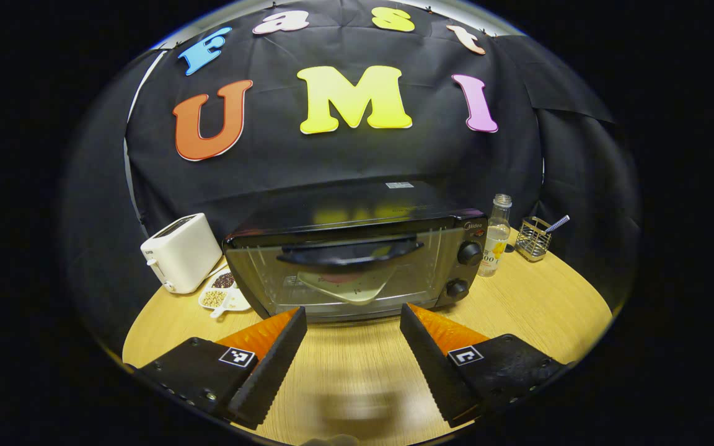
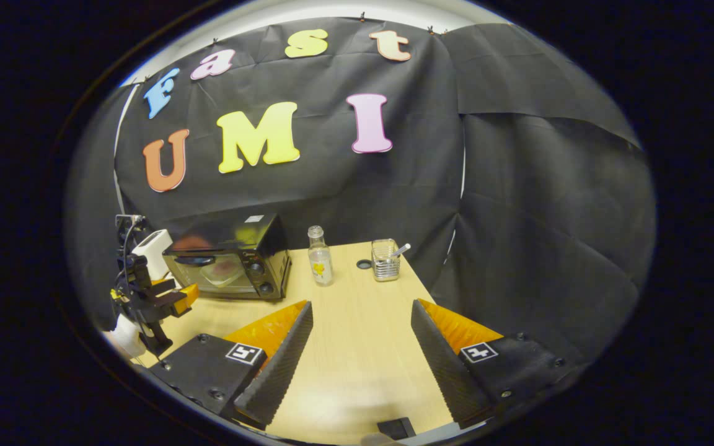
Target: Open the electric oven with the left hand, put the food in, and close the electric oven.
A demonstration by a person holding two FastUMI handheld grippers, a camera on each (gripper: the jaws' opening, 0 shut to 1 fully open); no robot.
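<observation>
nearest me, my left gripper [image 1: 353, 322] hangs wide and empty over the wooden table [image 1: 518, 310], and my right gripper [image 2: 362, 316] is just as wide with nothing in it. beyond, i see the electric oven [image 1: 357, 260] with its door closed and a plate of food [image 1: 348, 282] inside. left of it stands a white toaster [image 1: 180, 253], right a bottle [image 1: 496, 238].

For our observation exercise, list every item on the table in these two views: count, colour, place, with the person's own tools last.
electric oven: one, black, table centre, door shut, plate of food inside
toaster: one, white, left of oven
divided dish: one, white, between toaster and oven
bottle: one, clear, right of oven
wire holder: one, metal, right of bottle
table: one, light wood
left claw: one, black and orange, open, facing oven
right claw: one, black and orange, open
</observation>
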